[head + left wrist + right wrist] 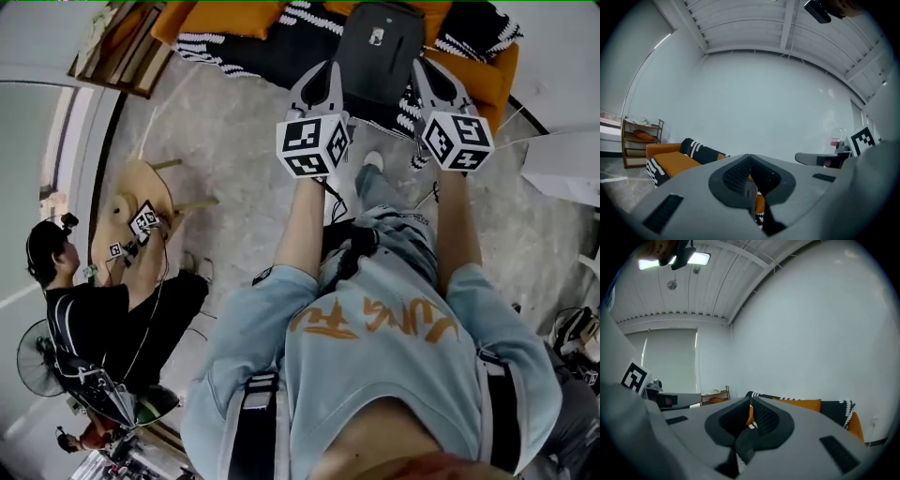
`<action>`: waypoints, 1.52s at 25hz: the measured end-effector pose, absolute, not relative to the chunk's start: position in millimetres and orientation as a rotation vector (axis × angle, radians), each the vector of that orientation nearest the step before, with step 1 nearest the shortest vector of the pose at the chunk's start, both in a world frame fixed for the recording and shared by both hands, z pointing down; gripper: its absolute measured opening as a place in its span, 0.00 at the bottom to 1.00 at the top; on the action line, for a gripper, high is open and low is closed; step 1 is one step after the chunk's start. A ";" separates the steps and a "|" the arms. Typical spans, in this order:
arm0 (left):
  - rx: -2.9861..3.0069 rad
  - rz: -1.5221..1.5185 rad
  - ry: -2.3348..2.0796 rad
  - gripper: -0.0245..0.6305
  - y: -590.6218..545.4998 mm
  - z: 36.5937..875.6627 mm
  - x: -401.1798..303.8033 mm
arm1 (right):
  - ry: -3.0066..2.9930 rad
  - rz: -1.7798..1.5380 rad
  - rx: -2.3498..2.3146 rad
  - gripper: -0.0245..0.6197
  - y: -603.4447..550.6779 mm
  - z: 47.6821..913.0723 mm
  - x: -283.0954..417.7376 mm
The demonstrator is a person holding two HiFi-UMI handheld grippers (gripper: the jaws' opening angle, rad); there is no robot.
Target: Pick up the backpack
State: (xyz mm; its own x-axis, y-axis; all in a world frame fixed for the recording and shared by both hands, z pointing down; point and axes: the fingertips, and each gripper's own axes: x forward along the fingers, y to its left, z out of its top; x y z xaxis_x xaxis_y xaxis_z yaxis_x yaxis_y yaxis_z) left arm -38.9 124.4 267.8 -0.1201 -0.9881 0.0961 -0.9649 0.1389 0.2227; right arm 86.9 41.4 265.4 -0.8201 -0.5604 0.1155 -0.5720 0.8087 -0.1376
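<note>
— Left gripper [750, 180] and right gripper [751, 418] are both clenched tight, with nothing between my jaws.
— And the backpack [380, 52]?
— It's lying on the dark blanket [281, 58] over the orange sofa [225, 17]. That's ahead of me, between the two tools in the head view and apart from both.
— How do you do this well?
— I'd spread the jaws before arriving and come in lower. Then I'd pinch something thin on it, not the broad flat front, which would likely slip.

The room is bright and even. A ceiling lamp [699, 258] glares white above my right claw [750, 404]. Both gripper views bend round, corners black.
</note>
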 end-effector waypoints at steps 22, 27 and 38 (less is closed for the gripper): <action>1.865 0.083 -1.953 0.07 -77.6 351.1 -76.3 | -2.737 0.577 1.073 0.10 -166.5 343.7 74.1; 1.835 0.109 -1.905 0.07 -107.7 386.3 -91.5 | -2.656 0.594 1.111 0.10 -183.3 368.1 79.9; 1.727 0.185 -1.734 0.07 -132.3 469.3 -123.6 | -2.475 0.773 1.134 0.10 -201.1 444.3 54.0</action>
